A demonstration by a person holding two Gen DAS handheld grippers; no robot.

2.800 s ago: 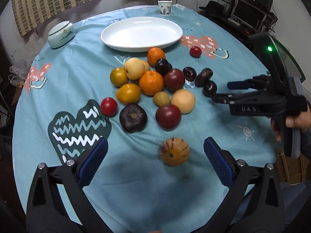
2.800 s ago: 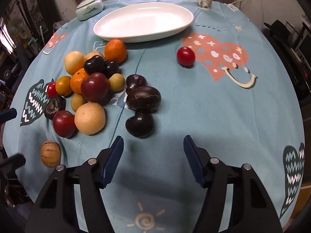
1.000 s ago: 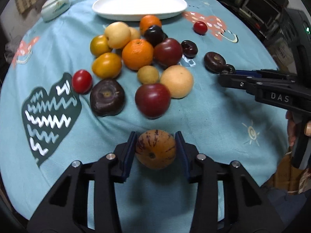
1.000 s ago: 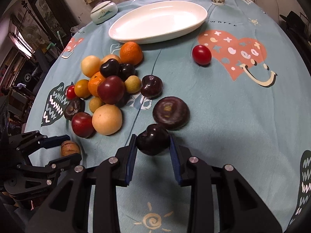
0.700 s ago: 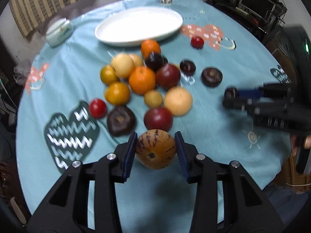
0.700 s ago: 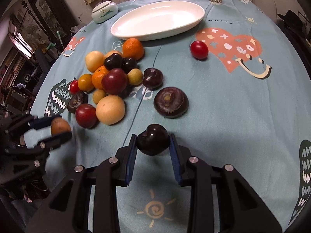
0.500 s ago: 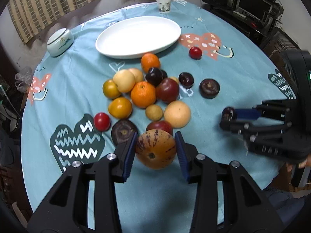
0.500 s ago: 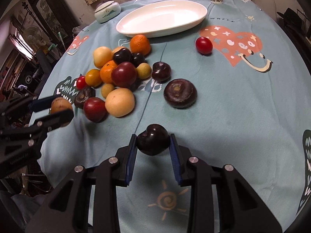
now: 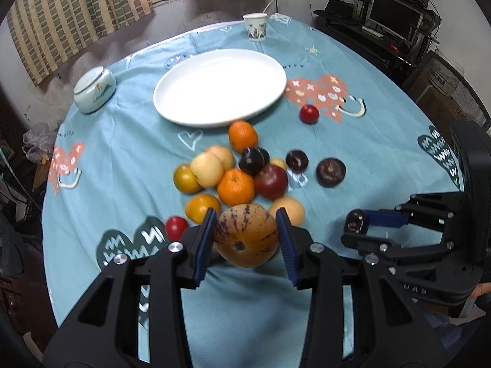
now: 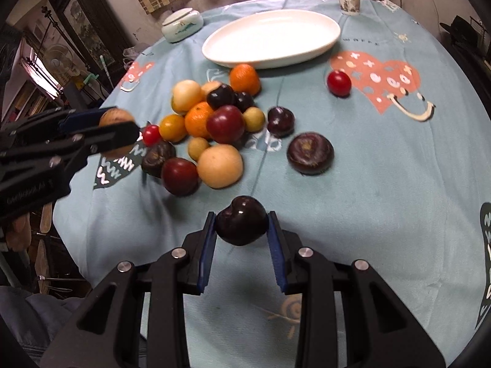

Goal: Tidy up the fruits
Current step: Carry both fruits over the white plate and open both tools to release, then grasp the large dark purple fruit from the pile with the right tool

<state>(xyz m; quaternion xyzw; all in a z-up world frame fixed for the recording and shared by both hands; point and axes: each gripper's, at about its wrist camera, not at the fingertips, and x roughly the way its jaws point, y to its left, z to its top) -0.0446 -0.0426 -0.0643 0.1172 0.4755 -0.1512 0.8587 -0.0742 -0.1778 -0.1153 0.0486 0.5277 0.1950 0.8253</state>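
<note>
A round table with a blue tablecloth fills both views. Far back on it sits a big white oval plate, with nothing on it. A small lidded jar stands to the left of the plate, and a paper cup stands at the far edge. The pile of fruits lies in the middle of the table, nearer than the plate, with oranges, yellow ones and dark red ones touching each other. A flat dark purple fruit lies by itself to the right of the pile. A small red fruit lies alone by the pink heart, well apart from the rest. The left gripper is closed tight on a striped orange melon, held up off the cloth at the near side. The right gripper is squeezed on a dark plum, held up above the cloth too, near the front right.
</note>
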